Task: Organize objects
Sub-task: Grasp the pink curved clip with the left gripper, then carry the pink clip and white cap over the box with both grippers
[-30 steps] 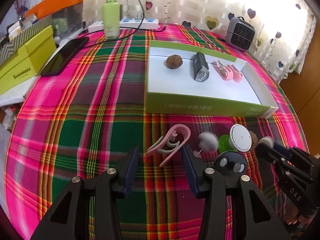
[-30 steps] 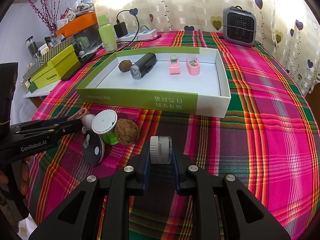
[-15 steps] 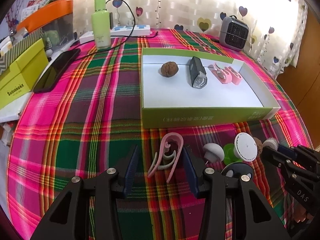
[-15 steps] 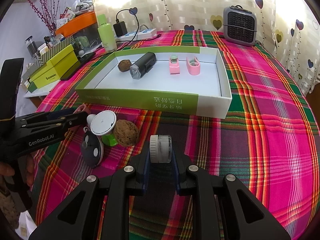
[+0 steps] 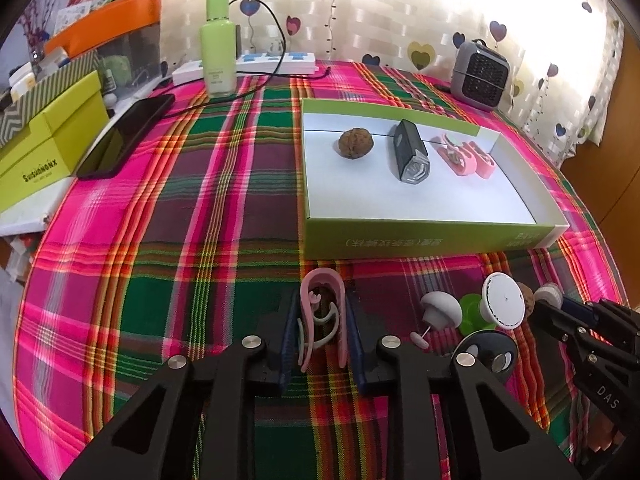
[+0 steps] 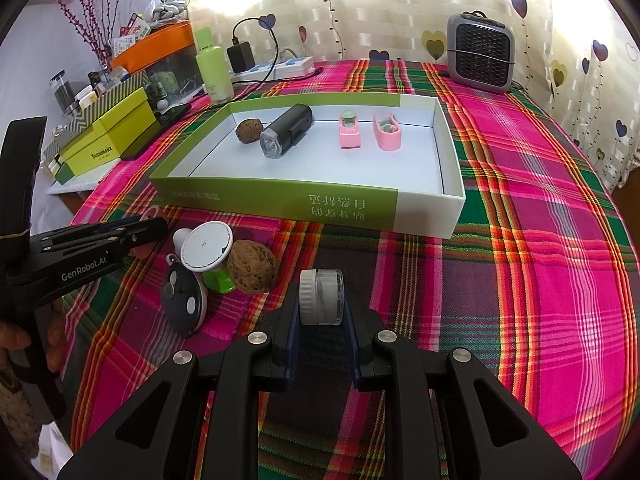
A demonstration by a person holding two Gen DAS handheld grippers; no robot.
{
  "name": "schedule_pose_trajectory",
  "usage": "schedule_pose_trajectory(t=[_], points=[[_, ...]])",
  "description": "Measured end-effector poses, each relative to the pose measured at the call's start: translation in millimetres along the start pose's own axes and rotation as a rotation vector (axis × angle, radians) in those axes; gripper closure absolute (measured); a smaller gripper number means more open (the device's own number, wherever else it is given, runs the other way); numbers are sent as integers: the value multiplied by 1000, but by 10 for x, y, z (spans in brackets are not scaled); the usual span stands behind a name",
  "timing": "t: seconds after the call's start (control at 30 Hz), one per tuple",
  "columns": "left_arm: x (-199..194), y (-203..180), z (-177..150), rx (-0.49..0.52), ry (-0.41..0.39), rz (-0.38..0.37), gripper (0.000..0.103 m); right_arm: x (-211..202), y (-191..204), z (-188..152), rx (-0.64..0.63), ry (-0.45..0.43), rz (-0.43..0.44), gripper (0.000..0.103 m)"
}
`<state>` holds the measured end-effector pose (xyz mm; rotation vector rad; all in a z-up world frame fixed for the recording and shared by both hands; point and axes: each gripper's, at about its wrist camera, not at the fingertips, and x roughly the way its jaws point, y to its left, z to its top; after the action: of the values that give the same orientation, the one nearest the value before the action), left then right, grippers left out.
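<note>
A pink clip [image 5: 326, 280] lies on the plaid cloth in front of the green-and-white box [image 5: 420, 240]. My left gripper [image 5: 322, 312] is closing its jaws, and both pads press the clip's sides. My right gripper [image 6: 322, 306] is shut on a small clear jar [image 6: 320, 292] with a white lid, low over the cloth. Between the two grippers lie a walnut [image 6: 252, 266], a white disc on a green base [image 6: 206, 246], a white mushroom-shaped piece [image 5: 440, 310] and a black key fob [image 6: 182, 304]. The box holds another walnut [image 5: 356, 143], a black torch [image 5: 410, 156] and two pink holders [image 5: 460, 156].
A green bottle [image 5: 218, 60], a power strip [image 5: 276, 66] with a cable and a black phone [image 5: 124, 136] sit at the back left. Yellow-green boxes [image 5: 44, 140] stand off the table's left edge. A grey heater [image 6: 480, 54] stands at the back right.
The left gripper moved forward around the pink clip and its jaws closed onto it, squeezing the clip narrower. The right gripper stayed still with the jar.
</note>
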<state>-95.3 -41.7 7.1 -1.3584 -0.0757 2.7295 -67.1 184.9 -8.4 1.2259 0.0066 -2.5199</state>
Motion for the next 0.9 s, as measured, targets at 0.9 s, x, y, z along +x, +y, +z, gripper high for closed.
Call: schedule_pose_trajectory(t=[0.9], points=[[-36,-62,-84,41,-40,20,82,7,78,-12,-40,5,-52,83]])
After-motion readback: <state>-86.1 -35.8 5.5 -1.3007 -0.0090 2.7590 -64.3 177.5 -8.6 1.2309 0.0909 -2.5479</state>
